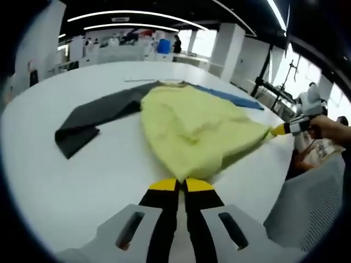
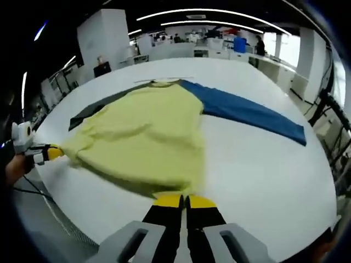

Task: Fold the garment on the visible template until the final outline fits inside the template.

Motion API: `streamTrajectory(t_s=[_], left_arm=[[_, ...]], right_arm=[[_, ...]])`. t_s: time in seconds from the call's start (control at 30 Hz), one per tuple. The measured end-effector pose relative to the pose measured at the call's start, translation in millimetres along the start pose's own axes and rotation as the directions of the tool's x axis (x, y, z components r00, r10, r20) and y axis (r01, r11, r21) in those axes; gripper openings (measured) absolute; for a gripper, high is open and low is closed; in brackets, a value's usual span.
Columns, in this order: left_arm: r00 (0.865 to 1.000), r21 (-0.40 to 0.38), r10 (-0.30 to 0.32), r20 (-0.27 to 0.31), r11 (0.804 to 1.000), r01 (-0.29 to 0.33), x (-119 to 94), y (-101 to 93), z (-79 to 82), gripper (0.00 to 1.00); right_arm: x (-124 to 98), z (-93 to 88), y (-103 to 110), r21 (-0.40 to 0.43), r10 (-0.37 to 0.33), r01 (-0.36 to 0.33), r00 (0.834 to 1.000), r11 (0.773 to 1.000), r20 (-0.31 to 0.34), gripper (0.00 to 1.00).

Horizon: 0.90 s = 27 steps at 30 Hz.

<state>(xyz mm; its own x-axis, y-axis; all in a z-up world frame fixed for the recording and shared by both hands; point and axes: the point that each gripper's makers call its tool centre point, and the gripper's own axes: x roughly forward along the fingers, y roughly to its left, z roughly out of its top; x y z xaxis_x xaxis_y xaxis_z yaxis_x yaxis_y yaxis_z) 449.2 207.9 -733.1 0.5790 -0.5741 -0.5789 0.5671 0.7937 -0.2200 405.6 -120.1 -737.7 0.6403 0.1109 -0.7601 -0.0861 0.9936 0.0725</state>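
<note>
On the white table [image 1: 82, 181], the garment [image 1: 192, 131] lay spread flat across the middle of the surface, its yellow body reaching toward the near edge. In the left gripper view, the grey sleeve [image 1: 93, 118] extended from the body toward the left edge of the table, and the blue sleeve [image 1: 230, 97] showed as a narrow strip beyond the far side of the yellow body. In the right gripper view, the blue sleeve [image 2: 247, 114] ran out flat toward the right edge of the table [image 2: 263, 181], well apart from the grey sleeve [image 2: 104, 107] on the opposite side of the garment [image 2: 148, 137].

The left gripper [image 1: 182, 185] sat at the near hem of the yellow body, its yellow-tipped jaws pressed together on the fabric edge. In the right gripper view, the left gripper [image 2: 52, 153] appeared at the left, pinching a drawn-out corner of the yellow hem.

The right gripper [image 2: 184, 201] sat at the near hem, jaws pressed together on the cloth. In the left gripper view, the right gripper [image 1: 281, 129] pinched the hem corner at the right edge, held by a hand [image 1: 329, 129].
</note>
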Motion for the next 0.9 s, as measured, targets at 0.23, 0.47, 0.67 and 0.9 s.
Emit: streamTrajectory(t_s=[0.23,0.47,0.67,0.9], left_arm=[[1.000,-0.109,-0.029,-0.003,0.994,0.028,-10.5,-9.5,2.5,0.01],[0.995,-0.190,-0.003,-0.103,0.982,-0.016,-13.5,-7.0,-8.1,0.01],[0.970,-0.219,-0.001,-0.241,0.974,-0.053,-10.1,-10.3,-35.2,0.01],[0.948,-0.168,0.017,-0.318,0.983,-0.074,-7.4,-11.3,-53.7,0.02]], right_arm=[[-15.3,0.9,-3.6,-0.027,0.047,-0.048,0.999,0.999,-0.021,0.00],[-16.4,-7.1,-10.3,-0.021,0.063,-0.064,0.997,0.998,-0.050,0.00],[-4.2,-28.9,-13.9,-0.007,0.067,-0.068,0.993,0.998,-0.100,0.00],[5.3,-47.4,-21.0,0.011,0.055,-0.054,0.989,0.998,-0.137,0.00]])
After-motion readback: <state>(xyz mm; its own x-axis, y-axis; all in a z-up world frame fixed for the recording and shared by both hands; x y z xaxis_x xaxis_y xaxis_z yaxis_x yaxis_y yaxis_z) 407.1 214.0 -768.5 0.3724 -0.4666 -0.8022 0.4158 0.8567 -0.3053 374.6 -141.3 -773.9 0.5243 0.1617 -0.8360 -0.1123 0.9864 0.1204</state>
